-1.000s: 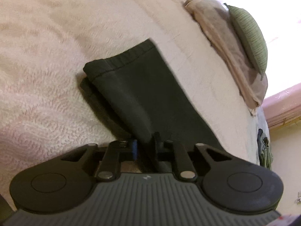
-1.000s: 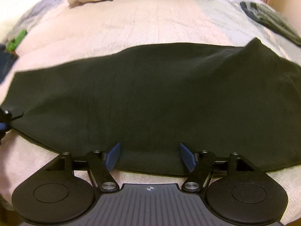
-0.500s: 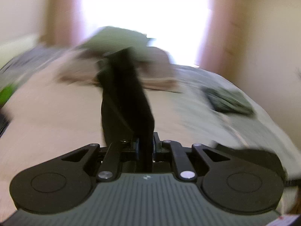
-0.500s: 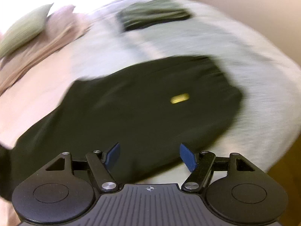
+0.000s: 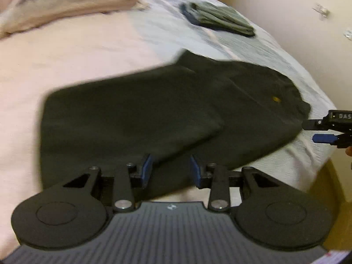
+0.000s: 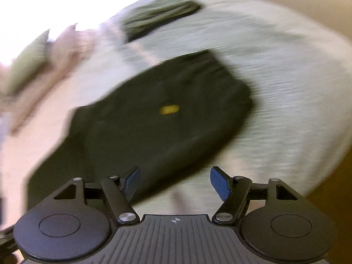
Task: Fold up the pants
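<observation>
both grippers, left gripper (image 5: pixel 171 169) opening, release folded pants (image 5: pixel 154 114).

Each black claw (image 5: pixel 170 168) has blue pads (image 6: pixel 220 183), silver screws, ribbed housing.

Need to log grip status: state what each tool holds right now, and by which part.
Nothing is held. The left tool is opening, its pads clear of the dark folded fabric pants on the bed; the right tool stands open and empty.

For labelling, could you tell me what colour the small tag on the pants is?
Yellow tag on black pants; right wrist view.
</observation>
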`<state>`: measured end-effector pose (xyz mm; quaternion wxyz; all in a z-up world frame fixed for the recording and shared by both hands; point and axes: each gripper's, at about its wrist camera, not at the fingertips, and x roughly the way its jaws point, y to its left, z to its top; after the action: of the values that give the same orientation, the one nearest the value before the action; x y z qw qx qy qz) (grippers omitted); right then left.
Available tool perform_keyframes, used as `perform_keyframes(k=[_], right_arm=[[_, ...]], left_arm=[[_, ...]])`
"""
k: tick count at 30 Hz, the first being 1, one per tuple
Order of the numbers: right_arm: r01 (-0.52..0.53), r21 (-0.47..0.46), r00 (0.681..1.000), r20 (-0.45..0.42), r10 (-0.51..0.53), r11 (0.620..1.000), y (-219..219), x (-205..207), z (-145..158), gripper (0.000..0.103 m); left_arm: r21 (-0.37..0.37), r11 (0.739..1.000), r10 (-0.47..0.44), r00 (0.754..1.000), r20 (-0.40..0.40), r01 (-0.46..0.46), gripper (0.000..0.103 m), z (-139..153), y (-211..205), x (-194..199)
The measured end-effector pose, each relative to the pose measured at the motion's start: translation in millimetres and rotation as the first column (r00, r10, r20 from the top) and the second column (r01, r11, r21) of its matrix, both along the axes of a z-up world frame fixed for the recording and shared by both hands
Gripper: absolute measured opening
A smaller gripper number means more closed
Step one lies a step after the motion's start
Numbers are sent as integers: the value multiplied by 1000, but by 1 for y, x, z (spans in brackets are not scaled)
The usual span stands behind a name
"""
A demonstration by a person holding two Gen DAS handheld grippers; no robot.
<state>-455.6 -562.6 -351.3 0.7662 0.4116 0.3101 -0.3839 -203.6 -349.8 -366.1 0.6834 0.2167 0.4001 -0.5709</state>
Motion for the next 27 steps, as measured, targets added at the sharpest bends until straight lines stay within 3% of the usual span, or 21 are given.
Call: perform_keyframes(k=[3,7,9,11,12,17,23,25,26,27], right_arm=[[-111,97,979,182,92,989,2,35,-17,67],[-225,185,943,287,166,957,4,87,-44,67],[-232,214,955,237,181,949,3,105,-56,67],[-266,206,939,276,204,942,2,113,-59,64],[-272,220,936,287,205,937,3,116,-61,56],[-288,214,946,216,243,933,2,132,-69,47],[-253,305,943,288,164,918,-9,136,-88,45],[-223,311,945,302,126,924,-11,137,-91,30],[-206,315,946,308,105,926,-12,136,-92,17],[-192,309,945,314,91,931,-12,135,-93,13]], left_arm=[[42,993,107,994,31,-108,33,-3,16,34],[57,972,226,974,0,-226,33,-13,25,69],[50,967,253,967,-26,-252,33,-16,24,76],[41,963,267,962,-49,-266,33,-18,22,79],[35,964,267,962,-52,-265,33,-18,25,79],[24,964,266,961,-79,-265,33,-20,28,84],[23,958,285,949,-135,-285,34,-25,32,94],[27,957,289,948,-135,-288,34,-26,29,95],[29,957,291,948,-131,-290,34,-26,28,95],[32,957,289,948,-131,-287,33,-26,27,95]])
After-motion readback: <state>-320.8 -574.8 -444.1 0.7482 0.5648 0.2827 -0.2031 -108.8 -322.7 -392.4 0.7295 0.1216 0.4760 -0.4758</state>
